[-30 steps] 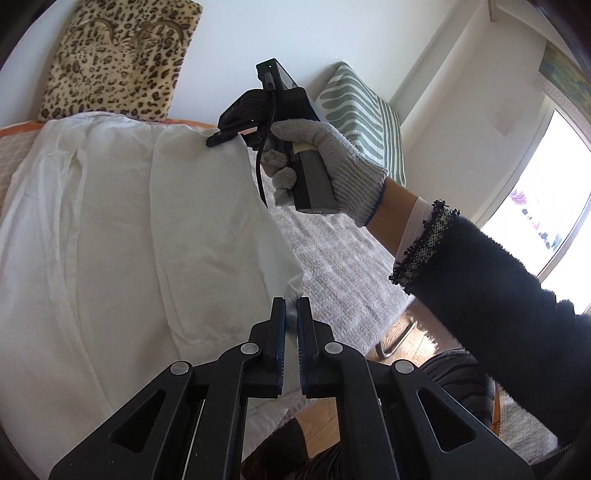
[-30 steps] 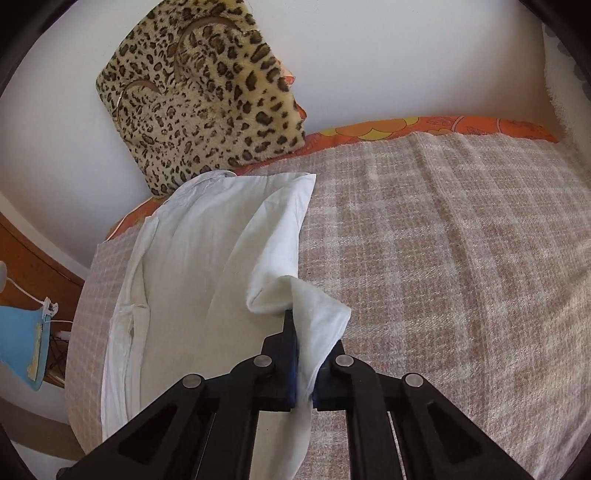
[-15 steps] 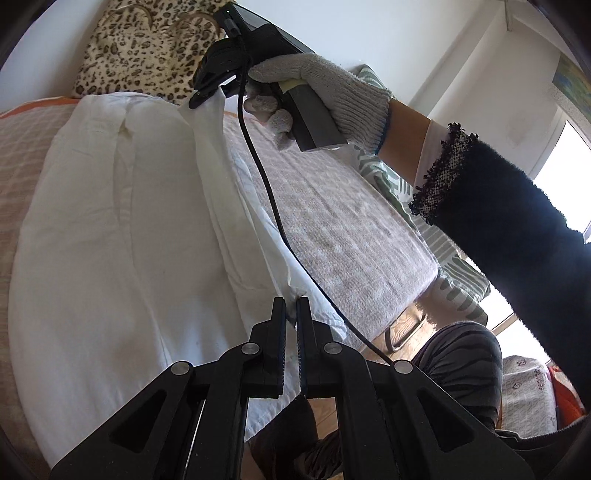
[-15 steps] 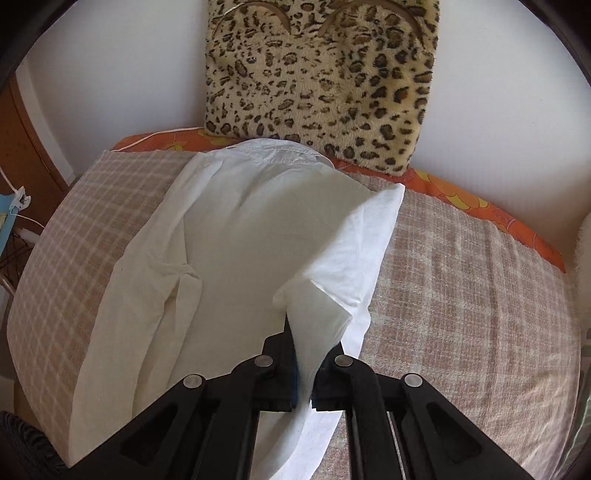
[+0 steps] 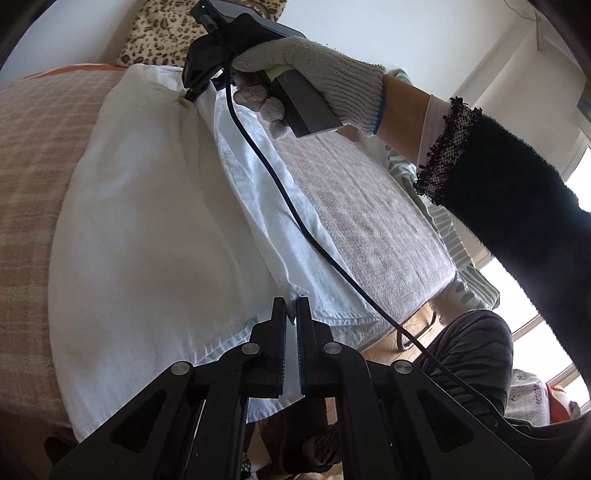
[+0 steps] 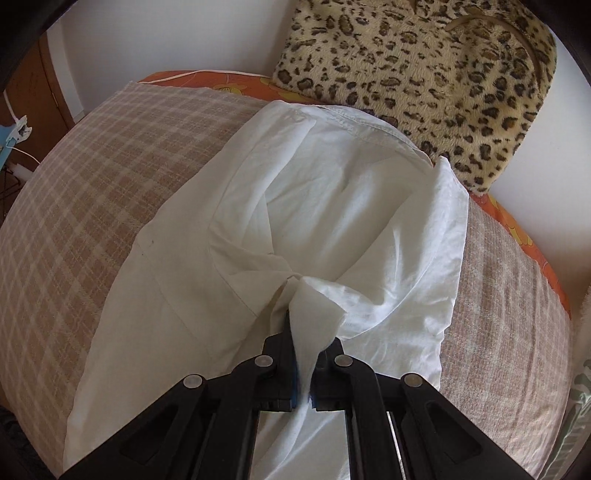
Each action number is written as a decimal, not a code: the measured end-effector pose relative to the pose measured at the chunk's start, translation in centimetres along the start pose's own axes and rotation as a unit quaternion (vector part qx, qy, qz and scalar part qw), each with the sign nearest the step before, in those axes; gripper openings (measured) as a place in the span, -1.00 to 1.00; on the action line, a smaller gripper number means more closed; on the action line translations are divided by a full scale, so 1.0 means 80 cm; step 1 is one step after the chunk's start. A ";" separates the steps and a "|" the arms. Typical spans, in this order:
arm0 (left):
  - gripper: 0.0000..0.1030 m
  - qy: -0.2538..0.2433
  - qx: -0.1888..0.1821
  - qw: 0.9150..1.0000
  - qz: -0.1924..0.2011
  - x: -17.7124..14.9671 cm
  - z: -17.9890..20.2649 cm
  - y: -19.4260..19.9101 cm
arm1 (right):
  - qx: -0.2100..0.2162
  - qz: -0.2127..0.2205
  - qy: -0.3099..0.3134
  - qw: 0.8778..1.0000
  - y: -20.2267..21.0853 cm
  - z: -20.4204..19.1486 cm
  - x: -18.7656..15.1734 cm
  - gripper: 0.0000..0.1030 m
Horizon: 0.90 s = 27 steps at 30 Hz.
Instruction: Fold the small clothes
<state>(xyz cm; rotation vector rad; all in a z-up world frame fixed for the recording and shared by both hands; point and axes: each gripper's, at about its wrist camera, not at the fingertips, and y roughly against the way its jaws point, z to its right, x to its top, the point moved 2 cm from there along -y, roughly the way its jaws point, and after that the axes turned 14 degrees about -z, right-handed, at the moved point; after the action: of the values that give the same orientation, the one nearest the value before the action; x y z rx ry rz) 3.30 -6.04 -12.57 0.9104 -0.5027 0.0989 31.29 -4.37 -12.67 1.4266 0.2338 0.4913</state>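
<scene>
A white shirt (image 5: 147,221) (image 6: 351,206) lies on a bed with a pink plaid blanket (image 5: 33,140) (image 6: 92,170). My left gripper (image 5: 291,310) is shut on the shirt's near hem edge. My right gripper (image 6: 303,332) (image 5: 195,92), held by a hand in a grey knit glove (image 5: 317,70), is shut on a pinch of the shirt's right side, up by the collar. That side is folded inward over the shirt's middle. A black cable (image 5: 280,192) hangs from the right gripper across the cloth.
A leopard-print cushion (image 6: 424,70) (image 5: 159,33) leans on the white wall behind the collar. An orange floral sheet (image 6: 517,229) edges the bed. A green striped pillow (image 5: 465,258) sits at the bed's right, a window (image 5: 535,314) beyond. A person's dark sleeve (image 5: 517,206) crosses the right.
The right gripper has carried the shirt's right edge leftward over the middle and rolled. The left gripper, holding the hem, has moved left and lower.
</scene>
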 end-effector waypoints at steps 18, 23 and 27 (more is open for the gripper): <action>-0.84 -0.040 0.002 0.999 -0.037 -0.016 0.025 0.002 | 0.168 0.076 -0.140 0.973 0.085 0.100 -0.250 -0.31; -0.67 -0.041 0.010 0.999 -0.023 -0.016 0.007 0.049 | 0.222 0.034 -0.146 0.963 0.052 0.079 -0.325 -0.30; -0.39 -0.053 0.040 0.998 0.008 -0.001 -0.005 0.088 | 0.265 0.008 -0.140 0.954 0.033 0.056 -0.360 -0.29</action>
<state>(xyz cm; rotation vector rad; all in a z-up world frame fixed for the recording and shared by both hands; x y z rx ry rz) 1.35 -1.34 -7.67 0.9940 -0.6075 0.0863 7.47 -21.36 -13.28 2.0046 0.1273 0.2369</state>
